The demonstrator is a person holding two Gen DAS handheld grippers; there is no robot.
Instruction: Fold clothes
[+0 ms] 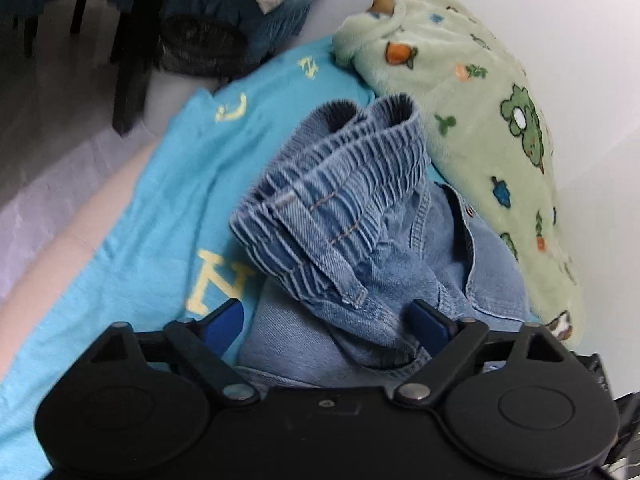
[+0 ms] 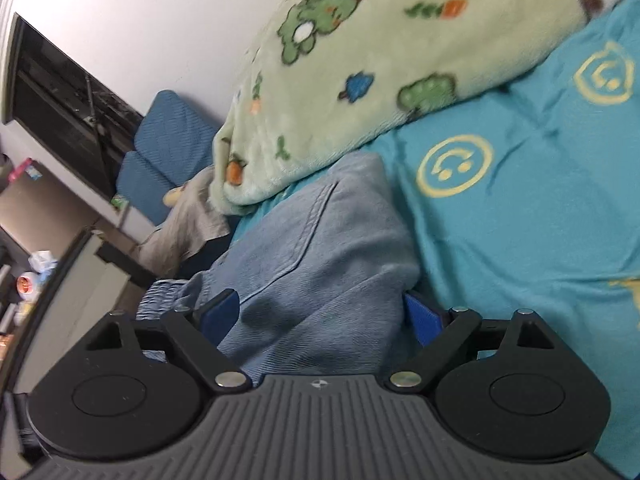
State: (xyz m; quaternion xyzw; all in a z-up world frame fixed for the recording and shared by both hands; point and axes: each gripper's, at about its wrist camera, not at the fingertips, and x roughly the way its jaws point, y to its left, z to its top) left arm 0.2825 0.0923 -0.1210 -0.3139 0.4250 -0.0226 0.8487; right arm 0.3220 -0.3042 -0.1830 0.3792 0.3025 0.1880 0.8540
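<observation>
The denim trousers (image 1: 360,216) lie crumpled on a turquoise sheet (image 1: 152,216) printed with yellow letters and smiley faces. In the left wrist view their ribbed elastic waistband (image 1: 336,168) rises in a bunched fold in the middle of the picture, with smoother denim spreading to the right and towards the near edge. In the right wrist view a flatter part of the same denim, with a stitched pocket seam, fills the near centre.

The left gripper (image 1: 328,320) stands with its jaws wide apart; the denim lies between the blue pads (image 1: 430,320), and I cannot tell whether they press on it. The right gripper (image 2: 320,316) is likewise spread wide, with the denim bulging between its blue pads (image 2: 420,316), and grip or mere contact cannot be told.

Just beyond the trousers, on the far right, a pale green fleece blanket (image 1: 480,100) with dinosaur and carrot prints lies heaped on the sheet, touching the denim's far edge. A white wall (image 2: 160,20) rises behind it. In the right wrist view, blue cushions (image 2: 168,132) sit far left, beside a dark window (image 2: 68,104).
</observation>
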